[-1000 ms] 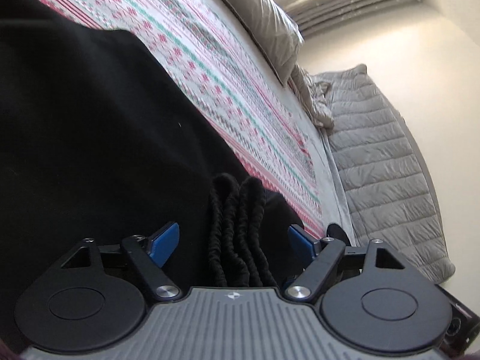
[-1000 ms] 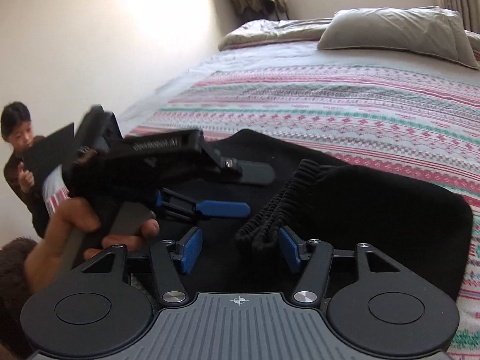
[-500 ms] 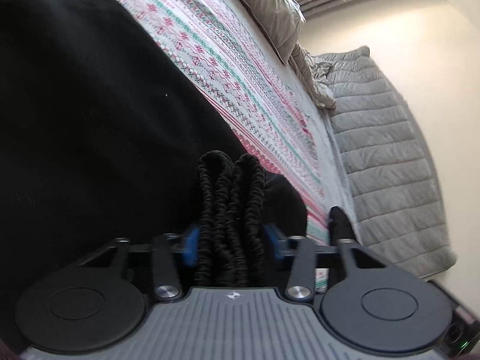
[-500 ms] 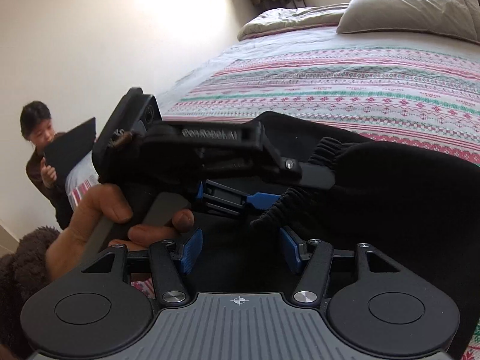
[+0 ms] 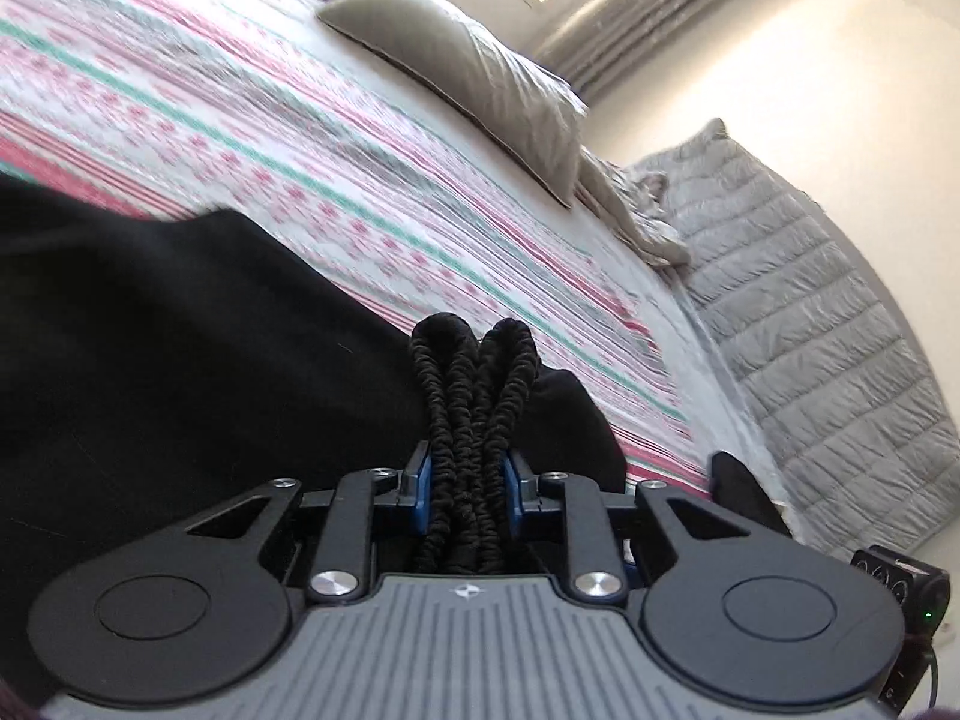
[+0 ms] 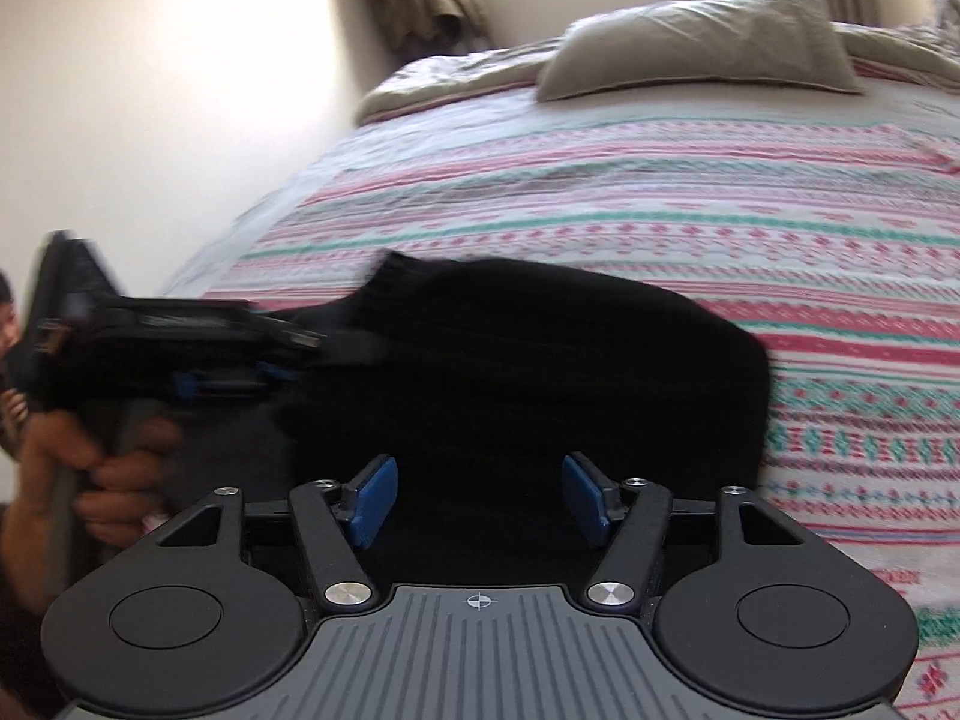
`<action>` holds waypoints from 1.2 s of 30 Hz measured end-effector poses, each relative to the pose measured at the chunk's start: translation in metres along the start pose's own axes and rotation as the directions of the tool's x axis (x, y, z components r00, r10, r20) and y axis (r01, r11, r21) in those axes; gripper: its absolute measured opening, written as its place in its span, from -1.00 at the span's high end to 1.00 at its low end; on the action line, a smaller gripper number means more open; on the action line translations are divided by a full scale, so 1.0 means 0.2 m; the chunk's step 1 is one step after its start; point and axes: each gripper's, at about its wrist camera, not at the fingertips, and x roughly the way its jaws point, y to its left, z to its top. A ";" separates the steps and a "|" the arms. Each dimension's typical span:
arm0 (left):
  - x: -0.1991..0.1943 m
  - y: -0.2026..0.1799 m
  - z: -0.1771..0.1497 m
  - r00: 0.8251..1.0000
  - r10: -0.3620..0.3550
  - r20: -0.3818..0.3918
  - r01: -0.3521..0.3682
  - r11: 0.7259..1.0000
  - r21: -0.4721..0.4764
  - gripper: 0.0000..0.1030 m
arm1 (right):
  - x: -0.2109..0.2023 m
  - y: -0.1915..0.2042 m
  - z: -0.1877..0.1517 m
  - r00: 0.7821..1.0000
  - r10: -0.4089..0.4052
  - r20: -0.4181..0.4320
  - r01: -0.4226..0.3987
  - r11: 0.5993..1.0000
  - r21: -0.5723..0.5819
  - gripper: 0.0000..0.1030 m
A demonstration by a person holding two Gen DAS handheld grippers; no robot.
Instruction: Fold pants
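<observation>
Left gripper clamped on waistband of black pants; right gripper wide open, empty, over pants on bed.

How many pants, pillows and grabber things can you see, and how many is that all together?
Black pants: 1
Pillow: 1
Grippers: 2, the left gripper with its jaws shut on the pants' bunched waistband, and the right gripper with its jaws open
Total: 4
</observation>
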 end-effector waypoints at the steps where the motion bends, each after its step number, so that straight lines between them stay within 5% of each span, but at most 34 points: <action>1: -0.03 0.02 0.01 0.999 0.029 0.013 -0.030 0.999 0.015 0.54 | 0.01 -0.01 0.00 1.000 -0.014 -0.006 0.014 1.000 0.008 -0.20; 13: -0.34 0.30 0.10 0.964 0.242 0.109 -0.241 0.970 -0.018 0.54 | 0.22 0.08 -0.03 0.993 -0.085 -0.077 0.080 0.994 -0.075 -0.44; 20: -0.52 0.41 0.13 0.888 0.419 0.188 -0.428 0.904 0.005 0.54 | 0.32 0.17 -0.01 0.991 -0.075 -0.109 0.062 0.991 -0.121 -0.48; 29: -0.65 0.49 0.13 0.873 0.435 0.222 -0.436 0.899 -0.048 0.54 | 0.42 0.25 0.00 0.989 -0.067 -0.134 0.046 0.987 -0.154 -0.49; 34: -0.70 0.55 0.14 0.835 0.497 0.235 -0.498 0.865 -0.057 0.50 | 0.45 0.29 0.00 0.988 -0.057 -0.144 0.033 0.986 -0.165 -0.49; 36: -0.66 0.57 0.13 0.805 0.554 0.211 -0.559 0.828 -0.042 0.38 | 0.47 0.29 0.00 0.987 -0.058 -0.152 0.031 0.985 -0.171 -0.50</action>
